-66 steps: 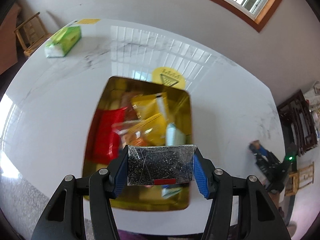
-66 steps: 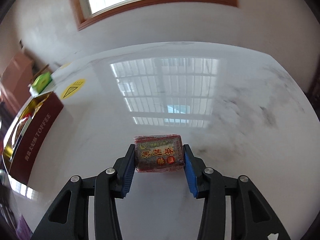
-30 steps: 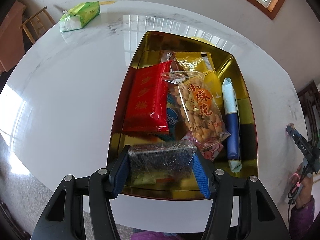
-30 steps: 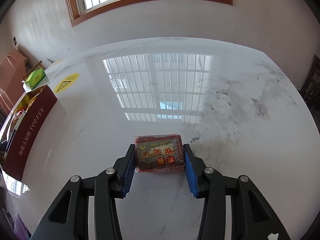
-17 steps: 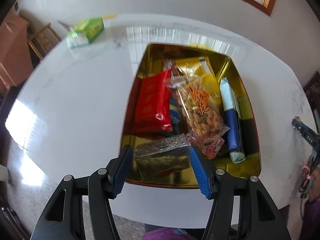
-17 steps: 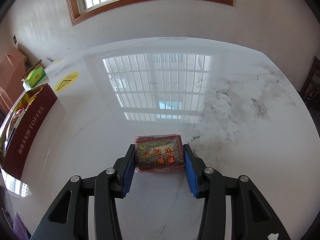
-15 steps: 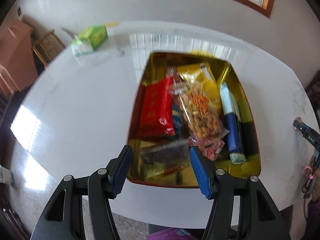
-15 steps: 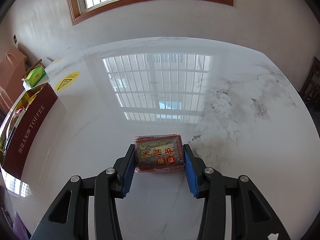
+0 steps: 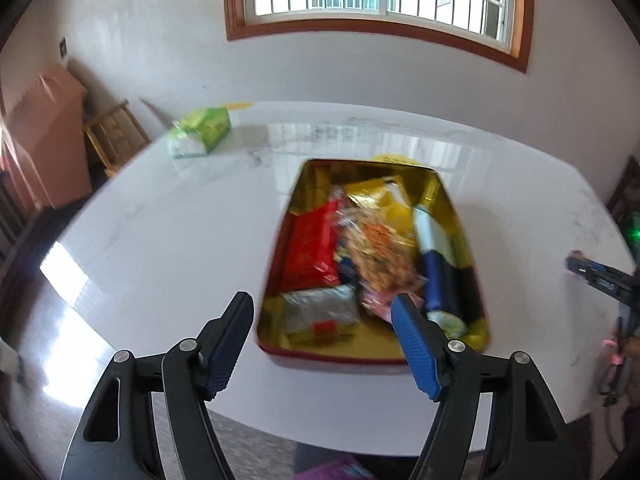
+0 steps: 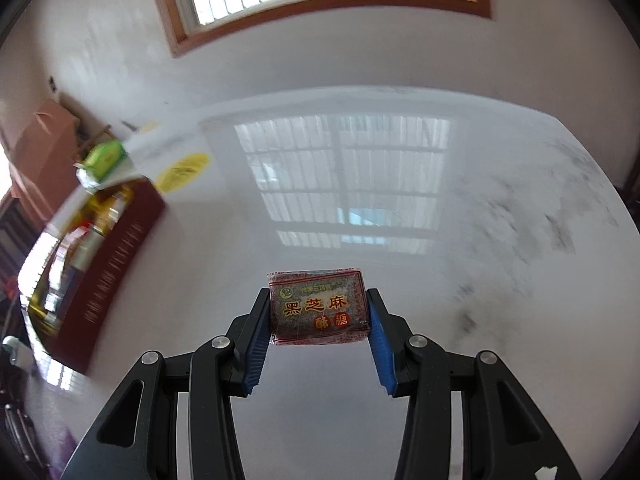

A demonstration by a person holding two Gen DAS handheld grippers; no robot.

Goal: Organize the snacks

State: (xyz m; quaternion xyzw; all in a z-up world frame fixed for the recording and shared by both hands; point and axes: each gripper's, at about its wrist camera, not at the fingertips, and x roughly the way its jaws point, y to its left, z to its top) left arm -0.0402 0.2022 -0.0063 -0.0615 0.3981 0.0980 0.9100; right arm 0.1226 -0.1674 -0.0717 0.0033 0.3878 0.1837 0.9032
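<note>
The left gripper [image 9: 322,316] is let go, with nothing between its blue pads. Its jaws have just been opening. It hangs above the near end of the gold tin [image 9: 478,322], which sits on the white table [image 9: 168,240].

A dark snack block in clear wrap [image 9: 320,312] lies flat in the near left corner of the tin, free of the pads. Beside it in the tin are a red packet [image 9: 310,250], a clear bag of orange twists [image 9: 380,254] and a blue and white packet [image 9: 434,256]. This view is blurry, so the small things under them are hard to tell.

A green tissue pack [image 9: 202,132] sits at the far left of the table, well apart from the tin.

The right gripper [image 10: 319,320] is squeezed tight on a sesame candy block [image 10: 319,306]. The block has red and gold writing on top. Both blue pads press on its short sides. It is held up above the bare table [image 10: 400,240]. The tin [image 10: 108,264] shows far off at the left of that view, with its dark red side facing out.
</note>
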